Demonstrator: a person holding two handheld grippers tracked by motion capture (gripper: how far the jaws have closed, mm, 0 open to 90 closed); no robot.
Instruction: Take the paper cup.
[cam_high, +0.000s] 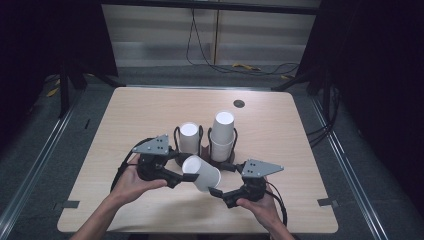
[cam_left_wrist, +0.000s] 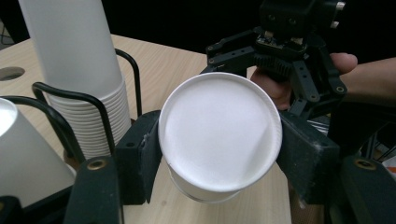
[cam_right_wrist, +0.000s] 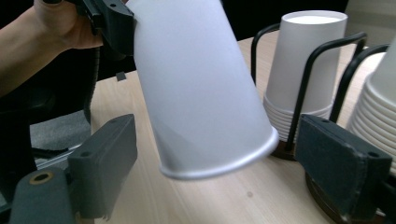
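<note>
While the left gripper (cam_left_wrist: 219, 154) clamps the tilted white paper cup (cam_left_wrist: 219, 135), the right gripper (cam_right_wrist: 233, 182) seemingly gapes around its rim.

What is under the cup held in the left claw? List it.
Under the white paper cup gripped by the left claw lies bare wooden table. The right claw waits open around the rim end. The cup's inside is hidden; its closed base faces the left gripper view.
</note>
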